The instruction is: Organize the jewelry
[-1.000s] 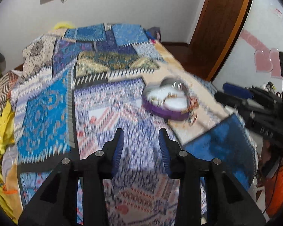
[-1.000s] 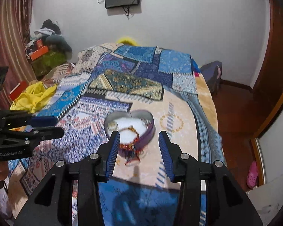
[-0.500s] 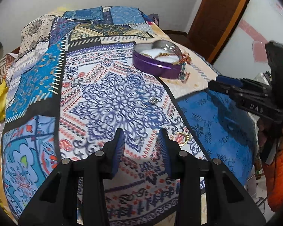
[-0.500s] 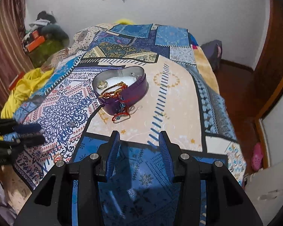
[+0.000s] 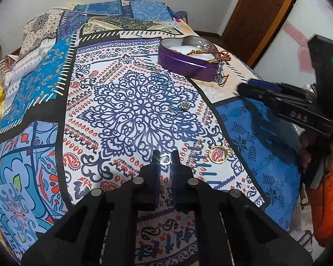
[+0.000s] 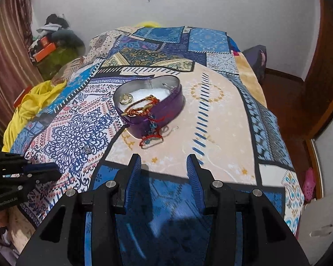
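A purple heart-shaped tin (image 5: 186,61) (image 6: 151,106) stands on the patterned bedspread with a red-and-gold bracelet (image 6: 147,119) draped over its rim and a ring (image 6: 126,98) inside. My left gripper (image 5: 165,158) is shut on a small silver ring (image 5: 165,159) low over the bedspread. A gold ring (image 5: 218,154) lies just right of it, and a small silver piece (image 5: 185,106) lies farther ahead. My right gripper (image 6: 163,166) is open and empty, short of the tin.
The bedspread (image 5: 131,102) covers a bed. Yellow cloth (image 6: 33,102) lies at its left edge. A wooden door (image 5: 259,13) and bare floor (image 6: 284,102) are to the right. Clutter is piled by the far left wall (image 6: 53,40).
My left gripper has dropped toward the near bedspread and its jaws have closed on the small silver ring. My right gripper has pulled back from the tin and stays open.
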Motion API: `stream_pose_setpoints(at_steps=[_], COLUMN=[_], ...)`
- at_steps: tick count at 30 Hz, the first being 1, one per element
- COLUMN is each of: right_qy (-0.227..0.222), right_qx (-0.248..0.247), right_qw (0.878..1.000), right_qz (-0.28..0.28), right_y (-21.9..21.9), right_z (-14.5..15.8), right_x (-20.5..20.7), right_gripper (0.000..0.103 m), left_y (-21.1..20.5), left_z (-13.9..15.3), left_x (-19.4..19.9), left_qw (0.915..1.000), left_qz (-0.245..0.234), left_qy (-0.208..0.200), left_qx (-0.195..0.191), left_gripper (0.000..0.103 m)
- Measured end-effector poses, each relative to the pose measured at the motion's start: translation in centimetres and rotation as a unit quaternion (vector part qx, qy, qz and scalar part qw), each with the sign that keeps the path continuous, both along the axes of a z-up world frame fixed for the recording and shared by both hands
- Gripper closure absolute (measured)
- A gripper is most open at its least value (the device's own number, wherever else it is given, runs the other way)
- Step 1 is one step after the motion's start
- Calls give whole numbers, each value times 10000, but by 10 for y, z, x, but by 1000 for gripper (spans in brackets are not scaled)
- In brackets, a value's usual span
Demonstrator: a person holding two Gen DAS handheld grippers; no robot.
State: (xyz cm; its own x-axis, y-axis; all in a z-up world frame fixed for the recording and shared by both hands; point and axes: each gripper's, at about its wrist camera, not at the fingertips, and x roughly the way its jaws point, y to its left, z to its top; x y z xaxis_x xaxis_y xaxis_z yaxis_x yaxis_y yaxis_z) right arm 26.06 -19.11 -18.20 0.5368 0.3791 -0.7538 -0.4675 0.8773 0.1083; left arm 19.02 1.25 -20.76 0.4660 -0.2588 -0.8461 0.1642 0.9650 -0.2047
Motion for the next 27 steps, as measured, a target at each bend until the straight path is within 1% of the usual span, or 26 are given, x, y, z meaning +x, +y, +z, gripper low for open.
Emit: stream_pose_setpoints(at_steps=[5,8,13,16,18,22,27], right_qy=[-21,-18,-3,-4,1,-43,-185], right_qx=[-246,-301,-469,-470,-472,-436,-232], right_qw=[9995,9992,9982,9982,9982,9987,9996], right_qz=[183,281,386,385,374,278,23], right_y=[18,25,32,33,34,31,19], right_z=[-2,-3,-8,-11,-10,-7,6], right_x=[10,14,19,20,21,19,15], right_gripper=[64,64,74,80,94,96,96], left_y=[3,10,22,27,28,29,28], left_z=[5,9,21,24,24,27,37], left_x=[5,11,17,19,20,22,20], left_qw=[10000,9998,9989,9983,9981,9977,9970], left_qz=[16,103,270,338,369,401,395], left_qy=[-18,-125,-367,-440,-450,-494,-632], left_qx=[-42,-64,-131,-183,-203,-223,-190], left_gripper=[96,96,96,96,96,96,96])
